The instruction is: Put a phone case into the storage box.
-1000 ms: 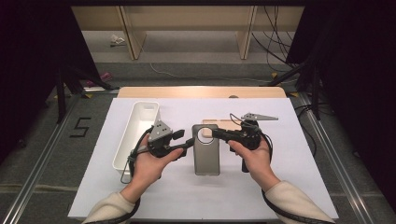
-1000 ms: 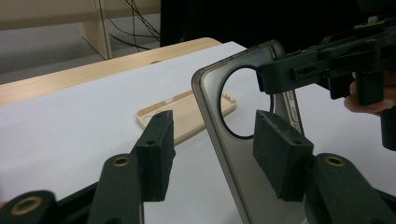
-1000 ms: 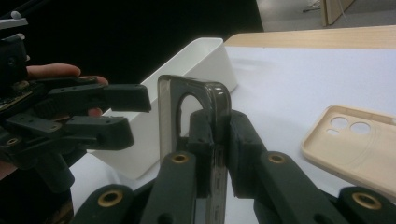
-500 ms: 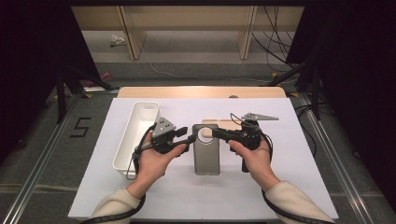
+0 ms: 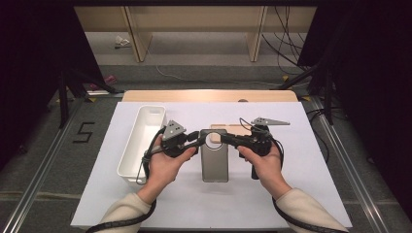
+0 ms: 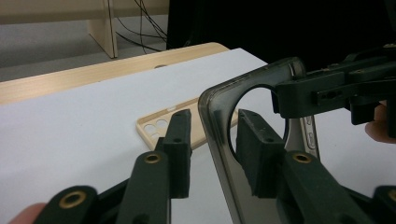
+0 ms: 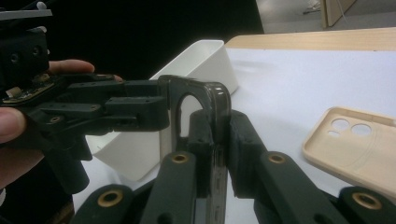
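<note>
A dark grey phone case (image 5: pixel 214 162) is held tilted over the white table, its round camera hole uppermost. My right gripper (image 5: pixel 224 139) is shut on its upper right edge; in the right gripper view both pads (image 7: pixel 238 140) press the grey case (image 7: pixel 210 93) at my right gripper (image 7: pixel 217 126). My left gripper (image 5: pixel 201 137) straddles the upper left rim. Its jaws have just been closing, and in the left gripper view a small gap remains between the left pad (image 6: pixel 180 144) and the grey case (image 6: pixel 217 121). A beige phone case (image 5: pixel 233 128) lies flat behind.
A long white tray (image 5: pixel 127 155) stands on the table's left side, close to the left hand. The white mat ends at a wooden strip (image 5: pixel 209 95) at the back. Cables and wooden shelf legs lie on the floor beyond.
The left gripper's jaws have narrowed around the grey case's left rim, and the left hand has edged slightly toward the case. The right hand and the case have stayed put.
</note>
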`<action>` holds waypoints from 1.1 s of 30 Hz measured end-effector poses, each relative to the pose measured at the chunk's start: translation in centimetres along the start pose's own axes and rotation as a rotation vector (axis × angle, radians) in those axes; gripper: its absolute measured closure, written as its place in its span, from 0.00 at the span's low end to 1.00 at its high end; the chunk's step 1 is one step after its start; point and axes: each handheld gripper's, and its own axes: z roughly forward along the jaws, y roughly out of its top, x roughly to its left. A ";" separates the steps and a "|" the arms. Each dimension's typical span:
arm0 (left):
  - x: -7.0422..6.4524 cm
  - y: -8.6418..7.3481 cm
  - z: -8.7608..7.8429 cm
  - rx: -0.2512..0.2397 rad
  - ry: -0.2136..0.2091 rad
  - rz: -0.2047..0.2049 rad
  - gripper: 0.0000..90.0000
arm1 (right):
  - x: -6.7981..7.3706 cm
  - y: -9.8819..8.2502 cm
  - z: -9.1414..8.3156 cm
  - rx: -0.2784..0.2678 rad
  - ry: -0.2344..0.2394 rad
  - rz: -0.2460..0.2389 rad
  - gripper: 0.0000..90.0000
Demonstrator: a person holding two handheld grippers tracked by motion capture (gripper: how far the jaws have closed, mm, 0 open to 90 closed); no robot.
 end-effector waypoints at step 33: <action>-0.2 0.3 -0.4 -0.055 0.041 -0.021 0.94 | 0.4 -0.2 0.4 0.015 -0.013 -0.067 0.89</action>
